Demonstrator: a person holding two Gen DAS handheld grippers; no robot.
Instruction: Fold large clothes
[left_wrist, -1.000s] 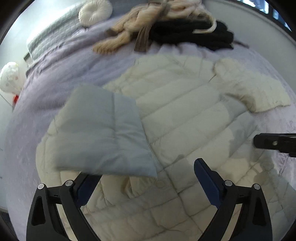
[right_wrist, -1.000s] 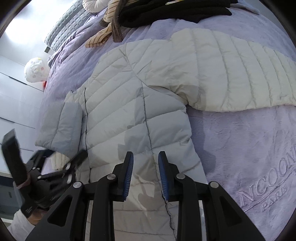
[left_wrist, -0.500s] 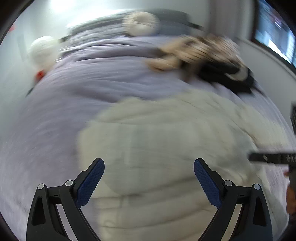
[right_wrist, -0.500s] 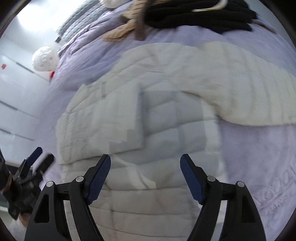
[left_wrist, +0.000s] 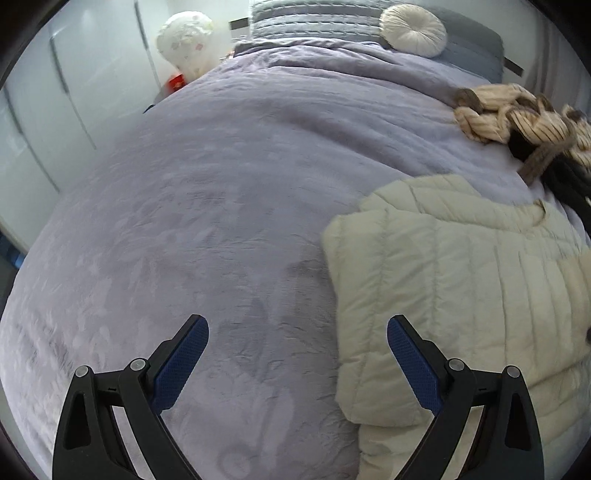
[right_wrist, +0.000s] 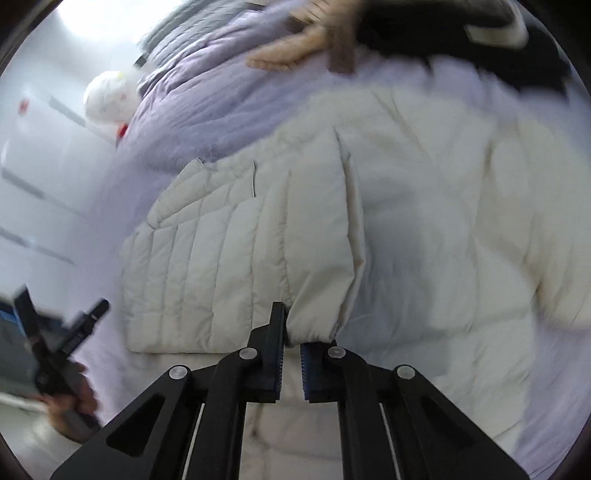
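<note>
No brand, label or writing could be read anywhere in either view. The cream jacket (right_wrist: 369, 206) lay spread on the purple blanket (left_wrist: 207, 206), one sleeve (right_wrist: 236, 258) folded across its body with the cuff just beyond the right gripper (right_wrist: 291, 363), whose jaws stood nearly together with no cloth clearly between them. The left gripper (left_wrist: 297, 356) hung with jaws wide and empty over bare blanket beside the jacket's folded edge, while a heap of clothes (left_wrist: 517, 118) crowded the far side.
</note>
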